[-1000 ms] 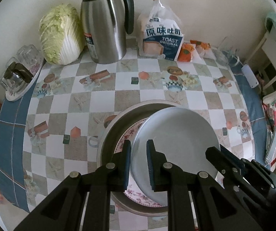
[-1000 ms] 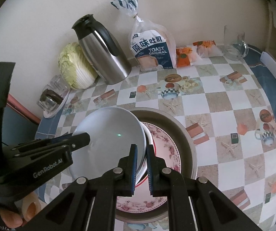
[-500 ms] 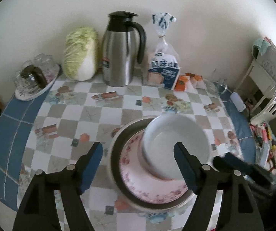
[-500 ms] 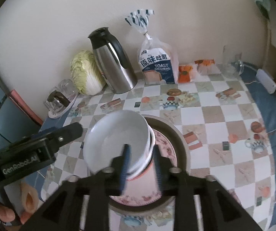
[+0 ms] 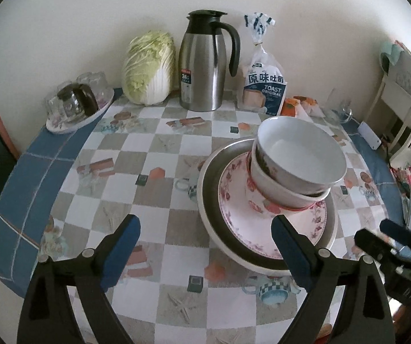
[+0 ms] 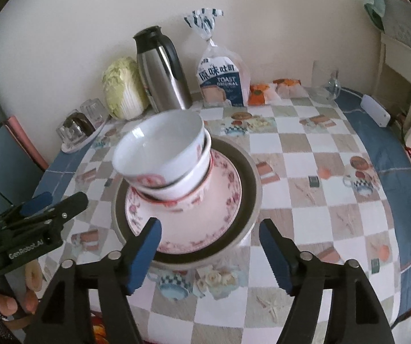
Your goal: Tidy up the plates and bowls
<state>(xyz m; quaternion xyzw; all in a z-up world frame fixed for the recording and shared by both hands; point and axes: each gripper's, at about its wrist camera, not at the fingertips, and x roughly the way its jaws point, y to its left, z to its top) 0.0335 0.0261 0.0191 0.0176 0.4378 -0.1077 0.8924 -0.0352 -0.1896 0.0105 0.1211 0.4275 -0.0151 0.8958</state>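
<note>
top bowl (image 5: 300,154) sits tilted inside a second bowl (image 5: 282,192), both stacked on the floral plate (image 5: 262,229), which lies in a wide dark-centred plate (image 5: 214,200) on the checked tabletop (image 5: 136,154). the lower bowl's inside is hidden by the one above, and the right view is motion-blurred across the stack. left gripper (image 5: 205,246) hangs just short of the plates, fingers (image 5: 125,240) spread wide, holding nothing. right gripper (image 6: 209,246) likewise wide apart and empty. behind, against the wall: steel thermos jug (image 5: 202,66), napa cabbage (image 5: 148,68), toast bag (image 5: 264,89). upturned glasses on a tray (image 5: 73,106) far left, hard to count.
</note>
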